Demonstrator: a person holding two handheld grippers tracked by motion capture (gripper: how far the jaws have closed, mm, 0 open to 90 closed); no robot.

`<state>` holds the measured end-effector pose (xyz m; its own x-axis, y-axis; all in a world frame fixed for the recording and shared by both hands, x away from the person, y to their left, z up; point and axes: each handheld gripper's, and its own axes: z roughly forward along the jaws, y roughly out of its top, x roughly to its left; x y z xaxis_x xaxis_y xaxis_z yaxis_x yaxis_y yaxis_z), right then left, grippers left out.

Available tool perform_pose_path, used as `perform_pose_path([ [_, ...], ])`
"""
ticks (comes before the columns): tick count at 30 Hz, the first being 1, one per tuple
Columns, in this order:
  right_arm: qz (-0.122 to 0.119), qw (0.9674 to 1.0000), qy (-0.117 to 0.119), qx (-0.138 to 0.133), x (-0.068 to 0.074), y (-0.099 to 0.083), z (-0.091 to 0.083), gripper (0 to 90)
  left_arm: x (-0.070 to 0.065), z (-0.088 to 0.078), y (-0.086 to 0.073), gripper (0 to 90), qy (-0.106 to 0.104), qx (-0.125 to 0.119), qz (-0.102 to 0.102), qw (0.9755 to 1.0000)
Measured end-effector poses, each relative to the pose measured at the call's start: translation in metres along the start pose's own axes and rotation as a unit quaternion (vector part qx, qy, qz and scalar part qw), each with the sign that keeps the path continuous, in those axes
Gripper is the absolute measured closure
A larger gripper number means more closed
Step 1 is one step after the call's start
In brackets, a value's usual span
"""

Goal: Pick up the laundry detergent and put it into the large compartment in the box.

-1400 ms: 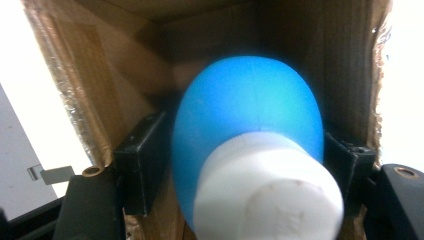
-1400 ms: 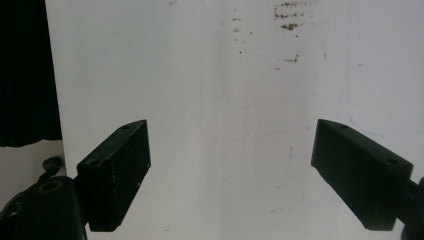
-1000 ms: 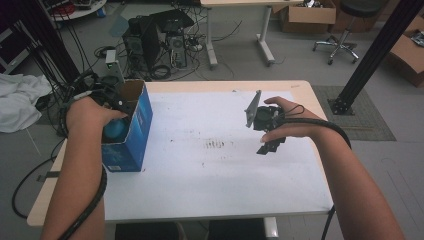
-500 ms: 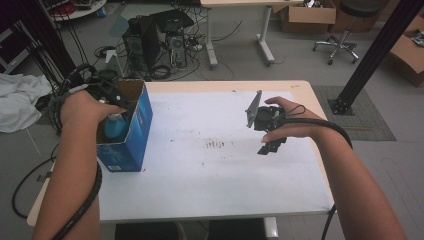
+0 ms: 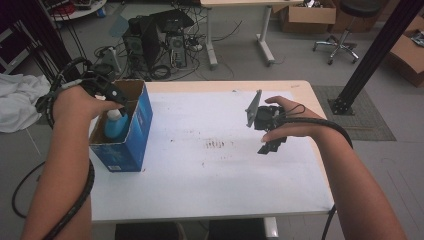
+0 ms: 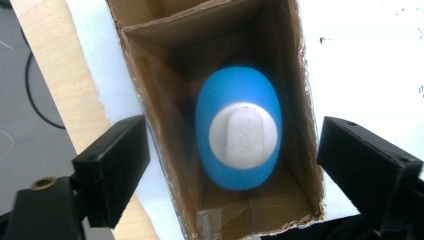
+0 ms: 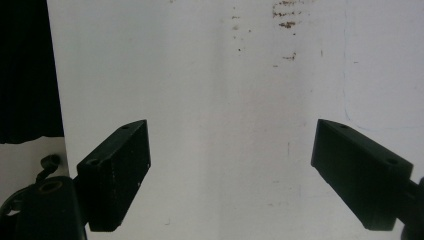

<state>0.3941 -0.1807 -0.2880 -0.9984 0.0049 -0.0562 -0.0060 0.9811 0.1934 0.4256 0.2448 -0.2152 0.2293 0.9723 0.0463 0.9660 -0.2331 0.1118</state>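
Left tool (image 6: 232, 165) up from box since a second ago, jaws just been opening, spread wide, nothing pinched. Blue bottle (image 6: 239, 127) upright inside cardboard box (image 5: 134, 131), left edge of bench (image 5: 200, 180). Right tool (image 7: 232, 172) spread, empty, over bare bench.

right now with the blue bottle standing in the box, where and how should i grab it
Probably by the white cap, coming straight down from above. The blue bottle stands upright in the cardboard box, whose walls close off its sides, so the top is the reachable part. The cap is oblong: set the left gripper fingers across its narrow width.
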Motion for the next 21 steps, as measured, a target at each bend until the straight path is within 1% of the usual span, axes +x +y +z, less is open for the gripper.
perform_pose_path([
  [2, 0.000, 1.0000, 0.000, 0.000, 0.000, 0.000, 0.000, 16.1, -0.001, -0.003, 0.000, 11.1, 0.003, -0.001, 0.002, 1.0000],
  [6, 0.000, 1.0000, -0.001, 0.001, 0.000, -0.001, -0.001, 16.1, -0.004, -0.010, -0.001, 9.9, 0.005, -0.007, 0.017, 0.9998],
  [8, 0.000, 1.0000, -0.001, 0.002, 0.000, -0.001, -0.001, 16.1, -0.004, -0.012, -0.002, 8.1, -0.001, -0.011, 0.018, 0.9998],
  [11, 0.001, 1.0000, -0.001, 0.002, 0.001, -0.001, -0.001, 16.1, -0.003, -0.013, -0.002, 6.5, -0.004, -0.009, 0.024, 0.9997],
  [16, 0.001, 1.0000, -0.002, 0.005, 0.001, -0.001, -0.001, 16.1, -0.003, -0.016, -0.002, 5.1, 0.000, -0.007, 0.031, 0.9995],
  [19, 0.001, 1.0000, -0.003, 0.006, 0.001, -0.002, -0.002, 16.1, -0.005, -0.018, -0.003, 2.0, 0.006, -0.006, 0.039, 0.9992],
  [21, 0.004, 1.0000, -0.003, 0.006, 0.002, -0.002, -0.002, 16.1, -0.007, -0.020, -0.003, 0.6, 0.005, -0.007, 0.048, 0.9988],
])
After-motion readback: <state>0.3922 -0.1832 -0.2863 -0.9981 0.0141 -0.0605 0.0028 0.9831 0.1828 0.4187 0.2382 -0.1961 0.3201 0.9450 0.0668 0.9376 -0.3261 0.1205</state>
